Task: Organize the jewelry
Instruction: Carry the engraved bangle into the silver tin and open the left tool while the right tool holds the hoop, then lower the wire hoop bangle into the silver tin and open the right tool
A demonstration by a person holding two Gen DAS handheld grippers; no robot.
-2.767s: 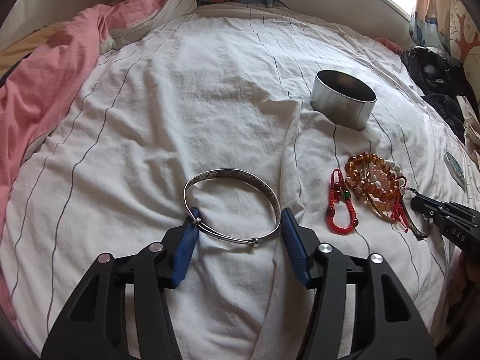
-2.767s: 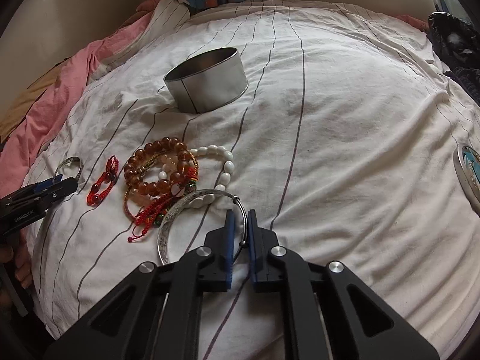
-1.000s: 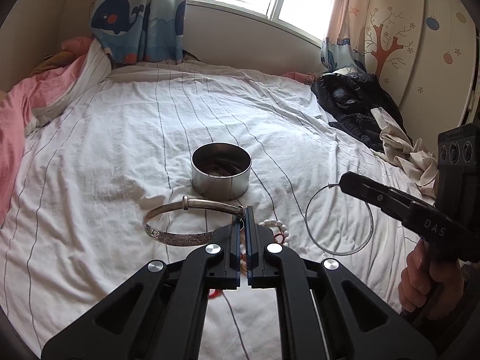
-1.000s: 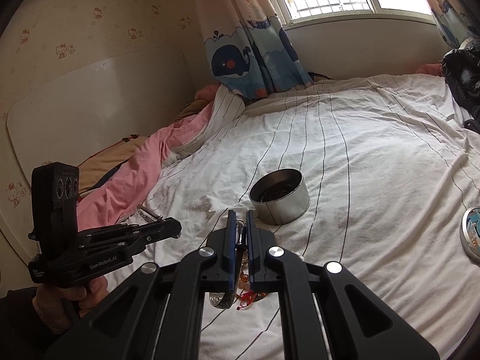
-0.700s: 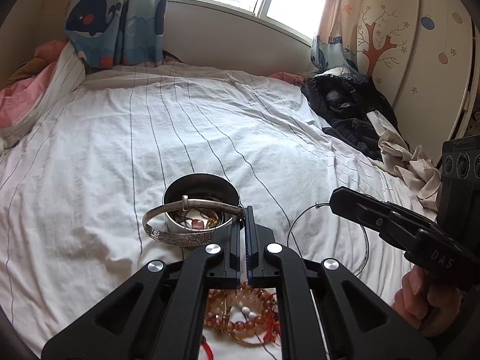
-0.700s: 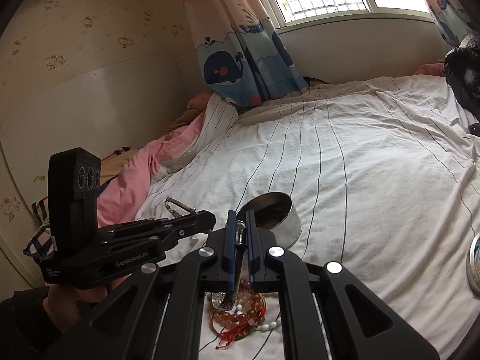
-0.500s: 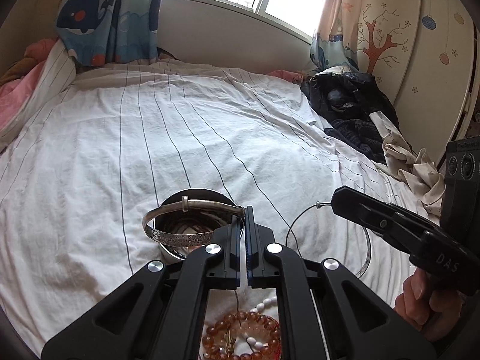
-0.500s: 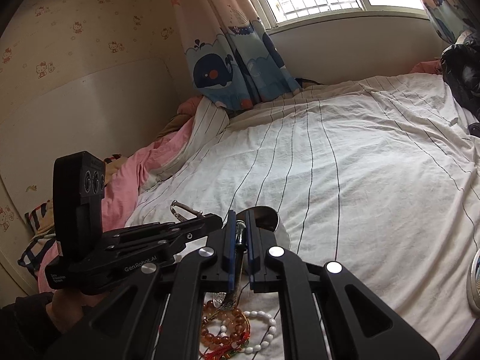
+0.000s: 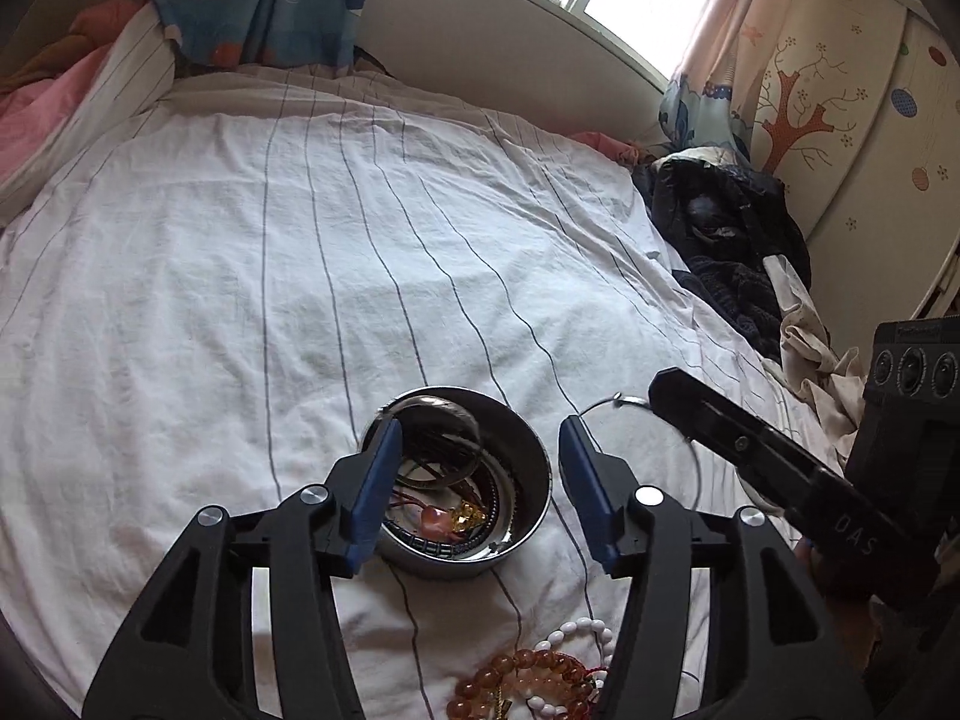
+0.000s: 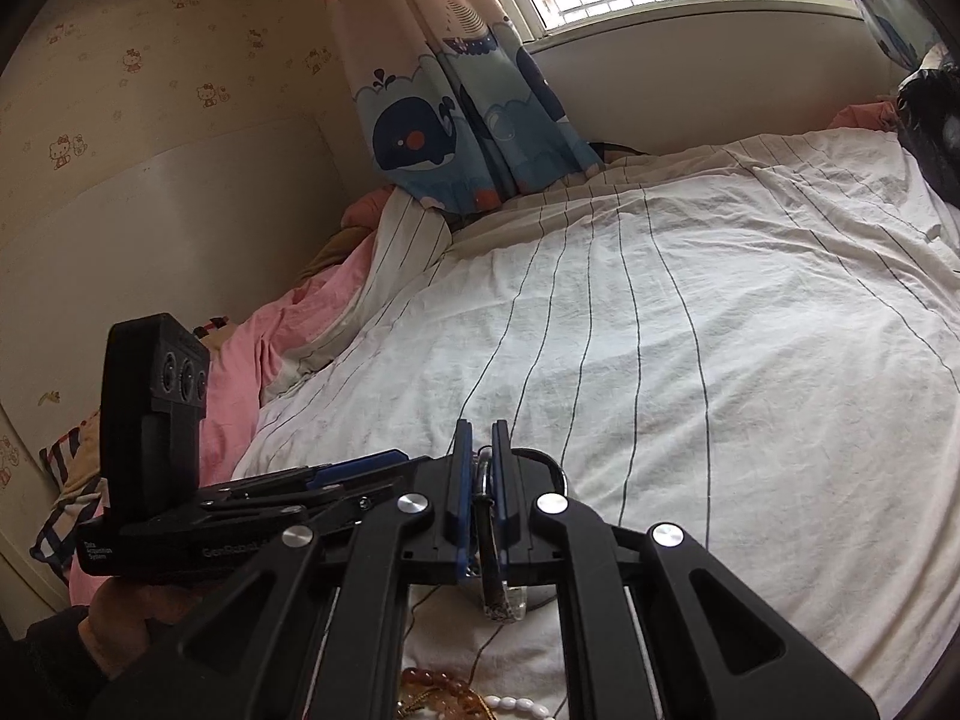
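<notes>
Two grippers are at work, and we start with the left gripper (image 9: 474, 468), whose blue pads (image 9: 378, 480) stand well apart above the round metal tin (image 9: 528, 516); its jaws have just been opening and nothing is between them now. We judge that spread to be a release: the engraved silver bangle (image 9: 447, 420) sits tilted inside the tin, leaning on the far rim over darker bands and a small gold piece at the bottom. Our right gripper (image 10: 483, 456) is pinched nearly closed on the thin silver hoop (image 9: 690, 450), which in the left wrist view hangs just beside the tin, to its right, off the sheet. We hold it there, we think, so it can follow the bangle into the tin once the left hand clears. From the right wrist camera the tin is mostly hidden behind the fingers, so we cannot tell how close the hoop is to its rim. Nearer us on the striped white sheet (image 9: 240, 300), the amber bead bracelet (image 9: 522, 678) and the white bead bracelet (image 9: 576, 630) wait unsorted.
</notes>
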